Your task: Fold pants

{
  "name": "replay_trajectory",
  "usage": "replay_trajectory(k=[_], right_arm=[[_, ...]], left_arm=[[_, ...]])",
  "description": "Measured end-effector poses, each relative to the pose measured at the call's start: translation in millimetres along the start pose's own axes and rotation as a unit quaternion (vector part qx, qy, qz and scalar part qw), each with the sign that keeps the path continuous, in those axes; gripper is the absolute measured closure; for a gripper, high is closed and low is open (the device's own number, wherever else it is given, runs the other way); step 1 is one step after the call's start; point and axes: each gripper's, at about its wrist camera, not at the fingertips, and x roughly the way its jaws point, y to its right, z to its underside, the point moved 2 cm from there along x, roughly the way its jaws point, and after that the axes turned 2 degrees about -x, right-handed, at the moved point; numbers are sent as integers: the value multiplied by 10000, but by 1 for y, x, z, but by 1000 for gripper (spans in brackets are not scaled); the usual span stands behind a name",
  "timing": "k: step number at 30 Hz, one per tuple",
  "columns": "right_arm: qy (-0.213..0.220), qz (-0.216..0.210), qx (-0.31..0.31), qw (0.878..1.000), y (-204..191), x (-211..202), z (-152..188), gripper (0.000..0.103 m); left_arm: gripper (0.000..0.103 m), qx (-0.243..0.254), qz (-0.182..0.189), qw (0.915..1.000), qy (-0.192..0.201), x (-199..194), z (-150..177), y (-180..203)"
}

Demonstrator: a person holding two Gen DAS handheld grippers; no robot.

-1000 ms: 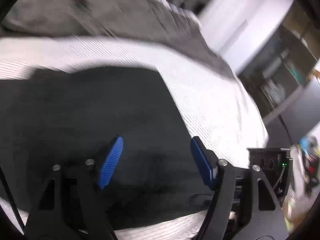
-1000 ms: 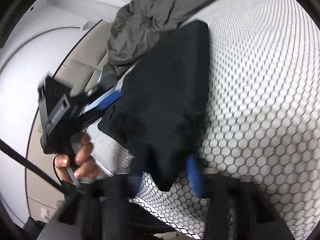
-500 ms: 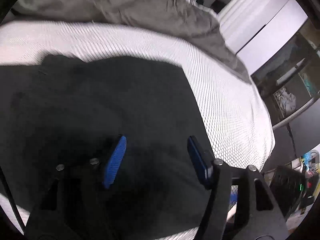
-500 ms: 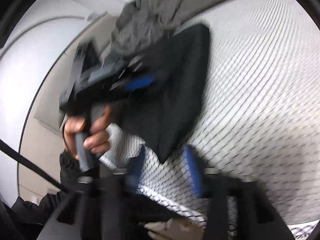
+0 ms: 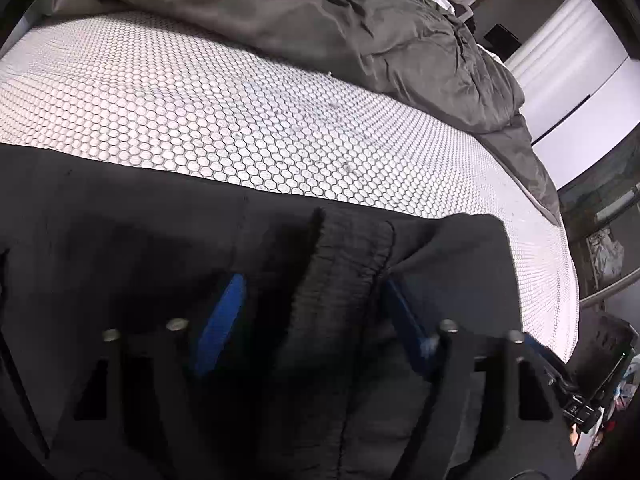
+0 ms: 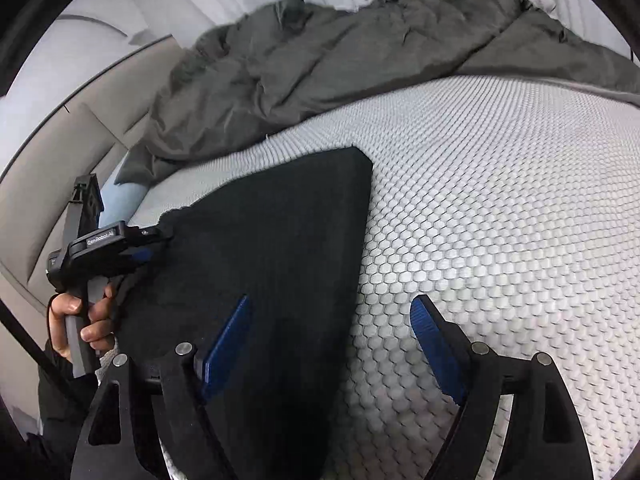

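Observation:
Black pants (image 6: pixel 280 240) lie folded flat on a white honeycomb-patterned mattress (image 6: pixel 500 200). In the left wrist view the pants (image 5: pixel 120 260) fill the lower half, and a ribbed elastic waistband (image 5: pixel 344 272) rises between the jaws of my left gripper (image 5: pixel 316 312), which stand wide apart around it. In the right wrist view my left gripper (image 6: pixel 152 248) sits at the pants' left edge, held by a hand. My right gripper (image 6: pixel 332 332) is open, with its left finger over the pants' near edge and its right finger over bare mattress.
A crumpled grey duvet (image 6: pixel 340 60) lies along the far side of the mattress and also shows in the left wrist view (image 5: pixel 340 20). A padded headboard (image 6: pixel 48 160) is at the left. White wardrobe doors (image 5: pixel 580 88) and shelves stand beyond the bed's right edge.
The left gripper has moved in on the pants' edge, and the ribbed waistband now stands between its jaws. The right gripper has swung down low over the pants' near edge. Both stay open.

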Motion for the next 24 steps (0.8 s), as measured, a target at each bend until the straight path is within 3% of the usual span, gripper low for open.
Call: replay_trajectory(k=[1, 2, 5, 9, 12, 14, 16, 20, 22, 24], right_arm=[[-90, -133, 39, 9999, 0, 6, 1, 20], [-137, -202, 58, 9997, 0, 11, 1, 20], [-317, -7, -209, 9993, -7, 25, 6, 20], [-390, 176, -396, 9983, -8, 34, 14, 20], [-378, 151, -358, 9985, -6, 33, 15, 20], [-370, 192, -351, 9985, -4, 30, 17, 20], [-355, 288, -443, 9980, -1, 17, 24, 20], [-352, 417, -627, 9965, -3, 8, 30, 20], [-344, 427, -669, 9963, -2, 3, 34, 20], [-345, 409, -671, 9963, -1, -2, 36, 20]], left_arm=[[65, -32, 221, 9997, -49, 2, 1, -2], [66, -79, 337, 9994, -69, 3, 0, -3], [90, -48, 577, 9970, 508, -13, -2, -4], [89, 61, 352, 9950, 933, -35, -8, 3], [77, -158, -329, 9980, 509, -10, -9, -9], [69, -367, -416, 9976, 413, 1, -7, -15], [52, -376, -441, 9973, 458, -4, -8, -15], [37, -248, -765, 9937, 775, -34, -6, -5], [23, -177, -756, 9926, 933, -52, 3, 6], [20, 72, -677, 9921, 1050, -75, 13, 26]])
